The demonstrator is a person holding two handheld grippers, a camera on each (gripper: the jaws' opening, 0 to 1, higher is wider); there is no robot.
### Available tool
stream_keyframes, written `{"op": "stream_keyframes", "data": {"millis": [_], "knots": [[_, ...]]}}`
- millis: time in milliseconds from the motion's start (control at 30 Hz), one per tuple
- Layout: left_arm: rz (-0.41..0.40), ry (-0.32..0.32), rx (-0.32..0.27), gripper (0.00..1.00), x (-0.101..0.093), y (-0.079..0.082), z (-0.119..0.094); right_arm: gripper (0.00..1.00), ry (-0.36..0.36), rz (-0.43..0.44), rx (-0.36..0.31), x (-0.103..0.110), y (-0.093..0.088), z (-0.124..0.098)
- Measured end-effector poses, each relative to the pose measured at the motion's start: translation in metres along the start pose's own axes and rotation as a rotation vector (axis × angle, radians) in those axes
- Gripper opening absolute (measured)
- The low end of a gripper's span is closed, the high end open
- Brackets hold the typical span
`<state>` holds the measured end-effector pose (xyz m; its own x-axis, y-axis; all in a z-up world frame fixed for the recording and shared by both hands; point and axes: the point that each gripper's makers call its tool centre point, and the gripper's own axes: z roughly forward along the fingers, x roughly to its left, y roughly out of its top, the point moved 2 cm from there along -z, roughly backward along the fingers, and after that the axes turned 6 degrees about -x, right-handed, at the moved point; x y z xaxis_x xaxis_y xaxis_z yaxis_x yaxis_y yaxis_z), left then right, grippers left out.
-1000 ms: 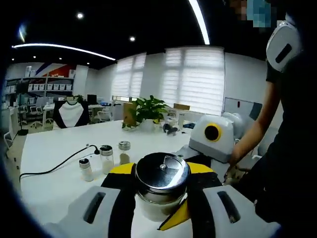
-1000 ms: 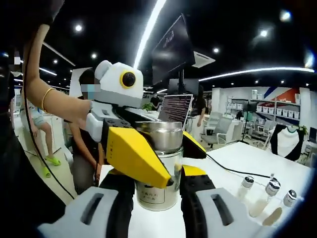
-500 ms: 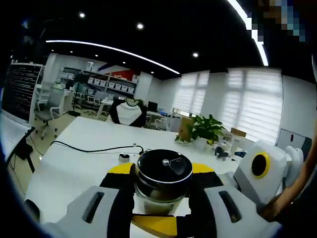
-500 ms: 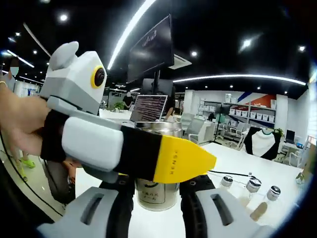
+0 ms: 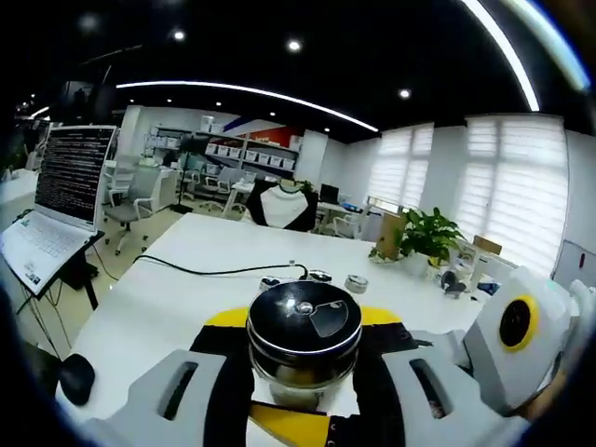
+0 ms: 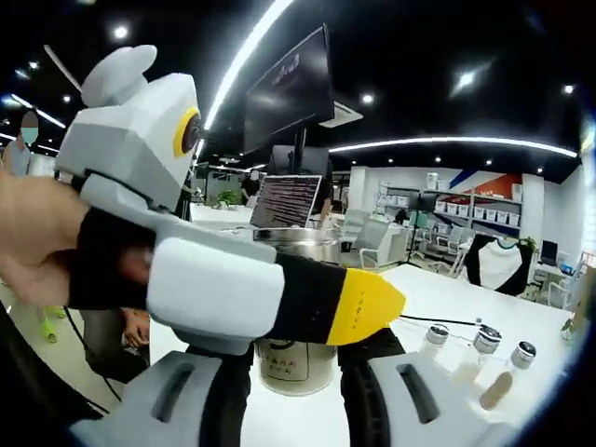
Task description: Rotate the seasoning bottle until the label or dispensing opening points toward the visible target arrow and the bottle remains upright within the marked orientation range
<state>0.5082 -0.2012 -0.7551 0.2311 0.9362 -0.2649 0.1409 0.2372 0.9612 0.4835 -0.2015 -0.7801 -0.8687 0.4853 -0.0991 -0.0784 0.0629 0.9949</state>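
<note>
Both claws clamp the upright seasoning bottle (image 5: 303, 349) on the white table (image 5: 177, 298): the left gripper (image 5: 303, 391) grips under the lid, the right gripper (image 6: 296, 372) the base, and the left has swung further round since, suggesting rotation underway.

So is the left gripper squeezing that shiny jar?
Touching. In the left gripper view the left gripper has its black pads pressed against both sides of the seasoning bottle, with no gap showing.
</note>
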Motion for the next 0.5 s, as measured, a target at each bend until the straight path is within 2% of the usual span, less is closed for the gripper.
{"op": "stream_keyframes", "data": {"millis": [67,200,500], "knots": [[-0.022,-0.017,0.015,0.41,-0.003,-0.003,0.0,0.33,0.004,0.013,0.005,0.001,-0.002,-0.001],[0.012,-0.028,0.016,0.4,0.0,-0.005,0.0,0.35,0.03,0.062,0.009,0.004,-0.006,-0.005],[0.079,-0.065,0.009,0.4,-0.001,-0.011,0.003,0.36,0.036,0.068,0.041,0.005,-0.017,-0.02]]}}
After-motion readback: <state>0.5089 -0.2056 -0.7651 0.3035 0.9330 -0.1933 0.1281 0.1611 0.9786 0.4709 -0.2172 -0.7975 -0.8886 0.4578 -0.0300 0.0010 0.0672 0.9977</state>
